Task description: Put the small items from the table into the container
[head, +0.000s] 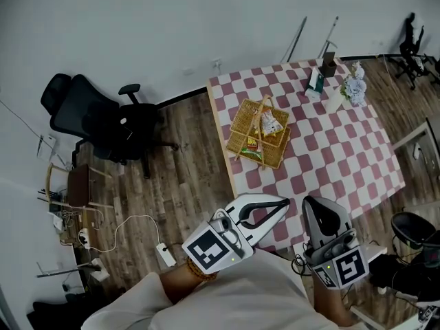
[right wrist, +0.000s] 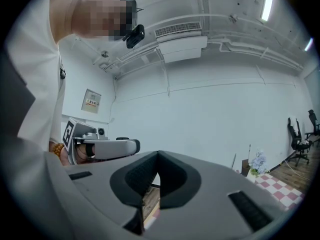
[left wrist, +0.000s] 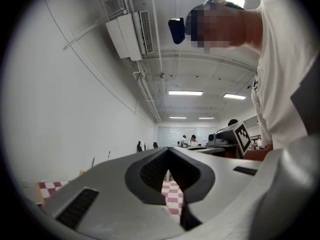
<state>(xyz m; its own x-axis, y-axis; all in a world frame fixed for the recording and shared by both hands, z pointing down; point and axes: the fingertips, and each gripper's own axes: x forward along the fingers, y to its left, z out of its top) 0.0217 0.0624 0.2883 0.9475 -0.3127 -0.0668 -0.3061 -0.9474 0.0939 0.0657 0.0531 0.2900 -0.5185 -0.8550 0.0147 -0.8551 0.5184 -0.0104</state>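
While the left tongs [head: 283,203] and right tongs [head: 311,203] hung clenched and empty, the green box [head: 315,81] lay far off. Opening one early seemed wise.

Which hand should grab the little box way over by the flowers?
Probably the right. The right gripper lines up with the box beside the flowers. The left gripper sits further left, more in line with the basket. Both are shut and empty, so the right must open first.
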